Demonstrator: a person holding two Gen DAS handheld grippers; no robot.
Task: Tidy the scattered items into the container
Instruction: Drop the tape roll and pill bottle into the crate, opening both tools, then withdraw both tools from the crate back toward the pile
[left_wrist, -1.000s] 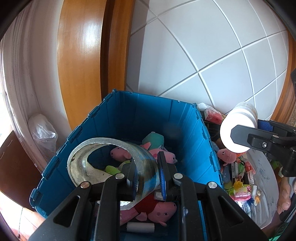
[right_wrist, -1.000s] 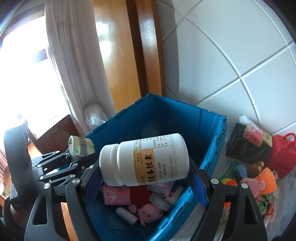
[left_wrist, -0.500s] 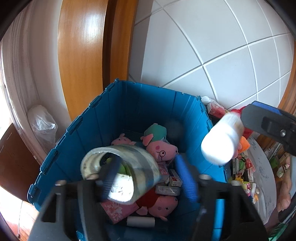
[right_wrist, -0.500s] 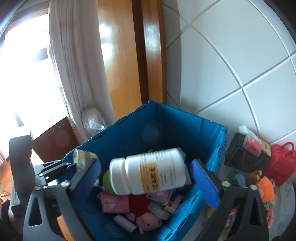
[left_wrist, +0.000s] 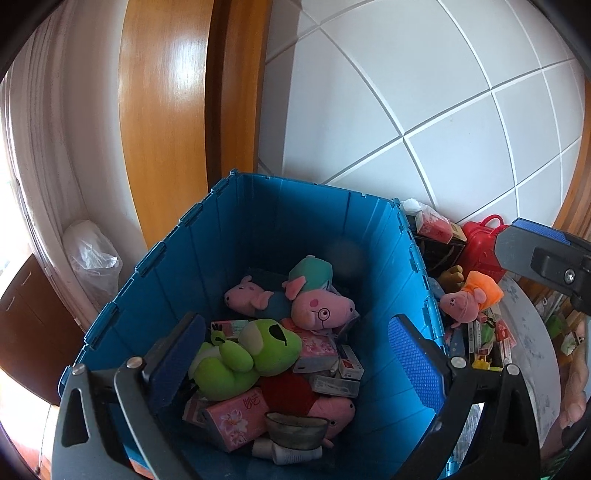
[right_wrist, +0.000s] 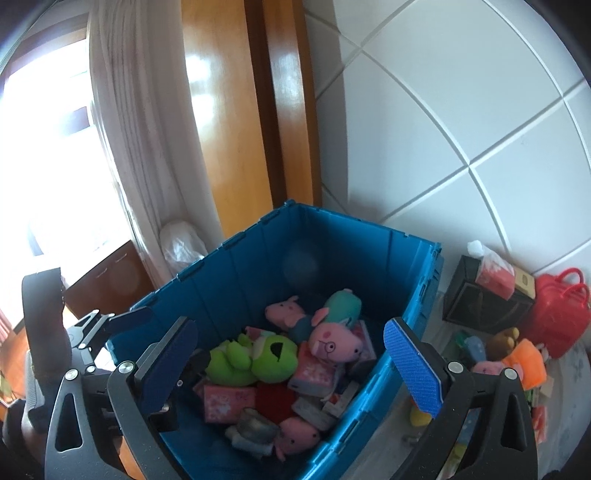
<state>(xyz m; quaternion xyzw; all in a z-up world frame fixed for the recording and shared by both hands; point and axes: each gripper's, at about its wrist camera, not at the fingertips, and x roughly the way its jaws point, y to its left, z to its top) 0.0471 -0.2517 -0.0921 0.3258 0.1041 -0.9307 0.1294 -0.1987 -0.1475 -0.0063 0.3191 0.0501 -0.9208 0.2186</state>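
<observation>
A blue crate (left_wrist: 280, 221) (right_wrist: 236, 273) holds pink pig plushes (left_wrist: 321, 306), a green frog plush (left_wrist: 243, 354) (right_wrist: 255, 360), pink tissue packs (left_wrist: 232, 417) and small boxes. A roll of tape (left_wrist: 295, 430) (right_wrist: 255, 430) lies inside at the near end. My left gripper (left_wrist: 295, 354) is open and empty above the crate. My right gripper (right_wrist: 291, 365) is open and empty above the crate's right side. I cannot see the white bottle in the crate.
Right of the crate, scattered items lie on a round table (left_wrist: 532, 354): a pig plush in orange (left_wrist: 472, 299) (right_wrist: 517, 360), a red toy bag (right_wrist: 561, 314), a black box (right_wrist: 480, 299), small packets. A white plastic bag (left_wrist: 92, 258) sits left by the curtain.
Both grippers have opened. The tape roll dropped from the left gripper into the crate. The white bottle left the right gripper and is out of sight.
</observation>
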